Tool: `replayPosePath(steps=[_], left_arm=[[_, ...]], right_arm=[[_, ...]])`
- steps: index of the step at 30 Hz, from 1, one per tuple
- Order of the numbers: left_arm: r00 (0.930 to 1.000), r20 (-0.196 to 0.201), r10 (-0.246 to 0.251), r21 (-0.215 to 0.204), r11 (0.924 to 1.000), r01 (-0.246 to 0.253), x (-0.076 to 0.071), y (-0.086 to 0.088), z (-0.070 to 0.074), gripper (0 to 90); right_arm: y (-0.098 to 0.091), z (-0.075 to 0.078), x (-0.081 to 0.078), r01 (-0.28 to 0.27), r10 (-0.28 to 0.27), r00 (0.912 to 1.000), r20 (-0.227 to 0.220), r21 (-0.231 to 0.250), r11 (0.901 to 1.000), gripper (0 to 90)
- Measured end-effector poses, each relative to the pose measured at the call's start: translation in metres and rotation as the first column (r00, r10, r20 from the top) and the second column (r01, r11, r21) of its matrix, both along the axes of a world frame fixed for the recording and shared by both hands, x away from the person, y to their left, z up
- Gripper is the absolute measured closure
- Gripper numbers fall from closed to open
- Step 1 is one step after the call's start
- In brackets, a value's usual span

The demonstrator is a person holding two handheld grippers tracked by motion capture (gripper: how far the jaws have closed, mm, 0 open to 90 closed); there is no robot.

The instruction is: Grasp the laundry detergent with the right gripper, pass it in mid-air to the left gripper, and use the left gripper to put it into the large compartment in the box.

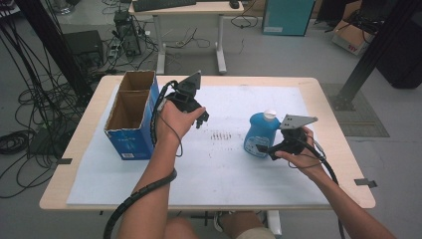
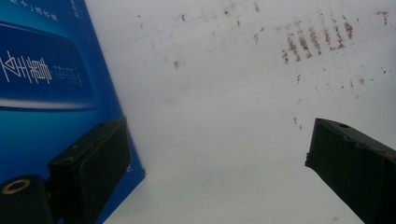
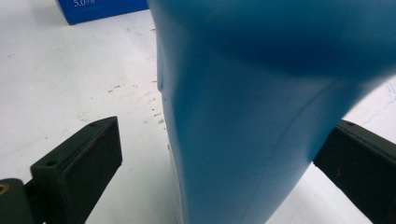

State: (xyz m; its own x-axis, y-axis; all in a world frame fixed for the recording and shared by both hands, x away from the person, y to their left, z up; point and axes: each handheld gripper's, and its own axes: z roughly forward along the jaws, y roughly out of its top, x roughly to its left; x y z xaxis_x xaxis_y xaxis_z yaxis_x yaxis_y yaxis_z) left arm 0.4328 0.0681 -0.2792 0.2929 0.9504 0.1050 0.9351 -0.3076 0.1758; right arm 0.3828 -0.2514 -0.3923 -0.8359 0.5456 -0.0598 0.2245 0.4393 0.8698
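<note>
A blue bottle (image 1: 259, 135) with a white cap stands upright on the white mat (image 1: 224, 169), right of centre. My right gripper (image 1: 263, 148) is open around its lower body. In the right gripper view the bottle (image 3: 243, 116) sits between the jaws of the right gripper (image 3: 224, 140), with a clear gap at the left jaw. An open blue cardboard box (image 1: 130, 115) stands at the mat's left side. My left gripper (image 1: 201, 119) hovers open just right of the box, holding nothing. The left gripper view has the left gripper (image 2: 210, 140) over bare mat beside the box wall (image 2: 42, 79).
Brown smudges (image 1: 219, 135) mark the mat between the two grippers. The mat covers a wooden table (image 1: 328, 114). Behind it stand a second desk (image 1: 189, 10), floor cables (image 1: 30, 99) at the left and a black frame post (image 1: 373, 50) at the right.
</note>
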Motion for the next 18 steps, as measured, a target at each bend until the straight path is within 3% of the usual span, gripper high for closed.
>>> replayPosePath(steps=[18], left_arm=[[1.0000, 0.002, -0.003, -0.001, 1.0000, 0.003, -0.0001, -0.0005, 0.0010, 6.5]], right_arm=[[-0.0004, -0.0003, 0.0017, 0.005, -0.005, 1.0000, 0.001, 0.011, 0.9999, 1.4]])
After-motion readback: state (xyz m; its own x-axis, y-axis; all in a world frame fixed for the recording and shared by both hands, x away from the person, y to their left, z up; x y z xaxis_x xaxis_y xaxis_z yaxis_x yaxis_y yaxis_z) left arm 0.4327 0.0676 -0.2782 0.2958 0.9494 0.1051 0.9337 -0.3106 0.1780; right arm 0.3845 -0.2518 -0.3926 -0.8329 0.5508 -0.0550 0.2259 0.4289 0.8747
